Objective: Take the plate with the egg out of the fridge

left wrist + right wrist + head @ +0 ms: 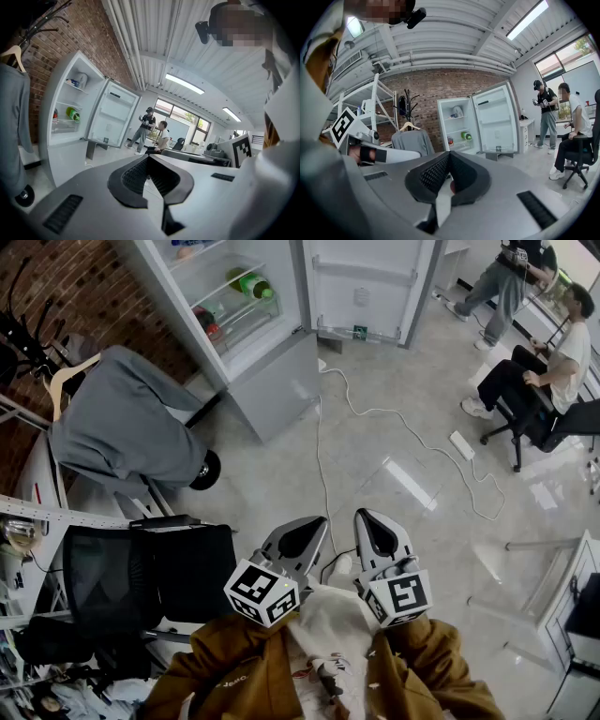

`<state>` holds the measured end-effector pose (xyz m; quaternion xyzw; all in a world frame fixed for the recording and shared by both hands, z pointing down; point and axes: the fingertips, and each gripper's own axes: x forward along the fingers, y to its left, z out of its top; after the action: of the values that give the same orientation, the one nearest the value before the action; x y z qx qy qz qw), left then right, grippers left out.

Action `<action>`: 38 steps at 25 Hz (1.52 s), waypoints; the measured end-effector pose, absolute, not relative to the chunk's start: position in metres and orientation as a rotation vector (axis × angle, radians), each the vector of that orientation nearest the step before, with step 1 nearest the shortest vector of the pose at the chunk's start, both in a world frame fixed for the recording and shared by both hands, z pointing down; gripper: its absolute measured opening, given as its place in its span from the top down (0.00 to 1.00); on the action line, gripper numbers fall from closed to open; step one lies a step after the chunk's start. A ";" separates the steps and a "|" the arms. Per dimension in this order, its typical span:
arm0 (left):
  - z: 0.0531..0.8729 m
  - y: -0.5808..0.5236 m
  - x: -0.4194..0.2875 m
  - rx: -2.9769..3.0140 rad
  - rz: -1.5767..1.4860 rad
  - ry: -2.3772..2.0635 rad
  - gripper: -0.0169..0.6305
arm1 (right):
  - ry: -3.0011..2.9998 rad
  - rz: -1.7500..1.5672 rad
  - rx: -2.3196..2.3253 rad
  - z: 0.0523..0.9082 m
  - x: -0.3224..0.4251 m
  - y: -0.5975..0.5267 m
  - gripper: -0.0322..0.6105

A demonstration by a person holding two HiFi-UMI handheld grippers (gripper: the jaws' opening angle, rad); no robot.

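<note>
fridge [272, 381] open, well ahead; left gripper [313, 524], right gripper [367, 517] jaws together

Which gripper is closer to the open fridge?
Left, slightly. The left gripper and right gripper are side by side, both well short of the fridge, which stands ahead and leftward.

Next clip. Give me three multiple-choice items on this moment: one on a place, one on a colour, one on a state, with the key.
1. Where is the green bottle? A on the floor; B inside the fridge; C on a chair.
2. What colour is the garment on the hanger? A grey; B red; C yellow.
3. How does the fridge door stand? A shut; B open; C taken off.
Key: 1 B, it lies in the fridge's upper compartment. 2 A, grey cloth drapes the hanger. 3 B, the door is swung wide and the inside shows.
</note>
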<state>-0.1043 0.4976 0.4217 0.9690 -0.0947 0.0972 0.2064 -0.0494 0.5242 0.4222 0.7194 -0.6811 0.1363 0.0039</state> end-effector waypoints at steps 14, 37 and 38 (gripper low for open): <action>0.427 0.493 -0.113 2.634 0.242 -0.226 0.96 | -2.212 0.494 2.283 0.421 -0.065 0.523 0.94; 0.437 0.419 -0.227 2.546 0.201 -0.364 0.96 | -2.207 0.475 2.228 0.416 -0.175 0.454 0.94; 0.436 0.413 -0.226 2.552 0.193 -0.358 0.96 | -2.197 0.481 2.240 0.417 -0.173 0.452 0.94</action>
<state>-0.2258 0.4130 0.4361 0.9495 -0.1332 0.0716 0.2750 -0.1727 0.4515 0.4166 0.7055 -0.6921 0.1514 -0.0163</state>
